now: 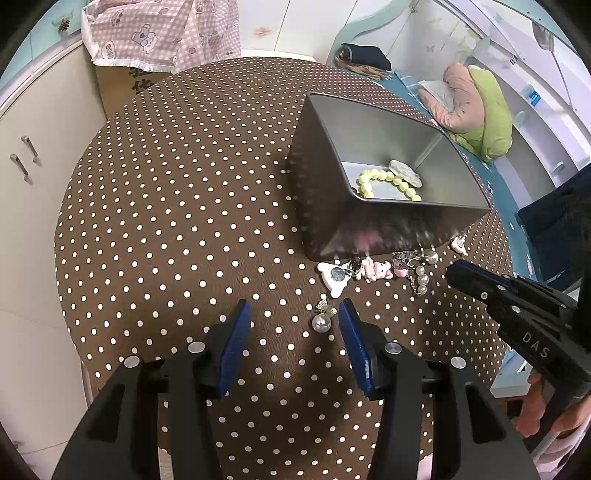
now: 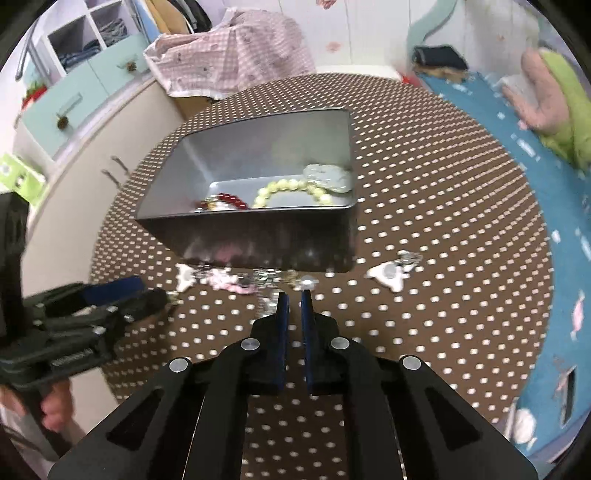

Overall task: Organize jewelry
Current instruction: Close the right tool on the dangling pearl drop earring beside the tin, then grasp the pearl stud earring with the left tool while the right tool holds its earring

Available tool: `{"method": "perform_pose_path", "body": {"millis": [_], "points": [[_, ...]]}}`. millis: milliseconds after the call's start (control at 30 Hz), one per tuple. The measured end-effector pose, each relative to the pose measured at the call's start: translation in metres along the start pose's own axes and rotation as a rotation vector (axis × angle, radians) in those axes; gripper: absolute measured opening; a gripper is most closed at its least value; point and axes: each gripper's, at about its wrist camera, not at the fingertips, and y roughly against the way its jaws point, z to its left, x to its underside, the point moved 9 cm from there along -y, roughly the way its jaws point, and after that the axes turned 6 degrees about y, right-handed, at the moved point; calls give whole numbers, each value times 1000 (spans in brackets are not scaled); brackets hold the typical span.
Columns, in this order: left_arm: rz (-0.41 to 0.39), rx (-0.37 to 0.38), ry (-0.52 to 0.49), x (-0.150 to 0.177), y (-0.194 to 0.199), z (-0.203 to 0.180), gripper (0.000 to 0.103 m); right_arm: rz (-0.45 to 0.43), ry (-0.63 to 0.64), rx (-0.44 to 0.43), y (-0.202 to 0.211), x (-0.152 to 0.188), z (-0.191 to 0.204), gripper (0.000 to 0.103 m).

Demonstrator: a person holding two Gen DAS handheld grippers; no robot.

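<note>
A grey metal tin [image 1: 325,206] [image 2: 258,243] stands on the polka-dot table and holds a yellow-green bead bracelet [image 1: 384,181] [image 2: 291,188], a pale stone pendant [image 1: 406,172] [image 2: 328,177] and red beads [image 2: 231,199]. Loose jewelry lies in front of it: a white bear charm [image 1: 334,277], a pink bear charm [image 1: 376,269], a pearl chain [image 1: 421,277] and a pearl earring [image 1: 322,322]. My left gripper [image 1: 293,314] is open, the pearl earring just inside its right finger. My right gripper [image 2: 294,301] is nearly shut and empty, near the pearl chain [image 2: 306,282].
A round table with a brown polka-dot cloth [image 1: 184,221] [image 2: 443,221]. A cream cabinet [image 1: 33,166] stands to the left, a pink checked cloth [image 1: 159,29] behind, a blue bed with a pink and green quilt [image 1: 476,107] to the right.
</note>
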Motion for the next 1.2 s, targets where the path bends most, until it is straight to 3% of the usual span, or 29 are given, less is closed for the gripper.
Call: {"method": "perform_pose_path", "body": {"millis": [167,333,367,400,433,467,567,667,767,833,900,967,1033,1200], "points": [[1,1,-3,-1,0,0,47,53,10,-7,-16,5,12,9],[2,3,-3,-1,-1,0,48,52,2,9,-17,4,15,11],[2,7,-5,-1,-1,0,49,56,0,16,-17,4,14,20],[2,12,-5,-1,-1,-1,51,61,-2,22,-18,3,14,48],[2,16,-5,-1,-1,-2,52,57,-4,31,-19,0,14,63],[2,17,-6,0,-1,-2,52,36,-5,43,-17,-1,13,68],[1,18,-9,-1,-1,-3,52,26,9,40,-14,-3,17,67],[0,24,-7,-1,-1,-2,53,52,26,29,-22,0,23,46],[-1,27,-7,-2,-1,-1,53,39,57,59,-28,-1,25,41],[-1,27,-7,-2,-1,0,53,36,81,92,-27,-2,25,31],[-3,28,-5,-2,-1,0,53,38,80,119,-25,-3,17,10],[-3,28,-4,-2,-1,0,53,40,37,76,-22,-1,11,8],[-3,26,-2,-2,-1,0,53,35,51,127,-18,0,7,8],[4,14,-6,0,0,-1,53,9,31,133,-3,-1,0,8]]}}
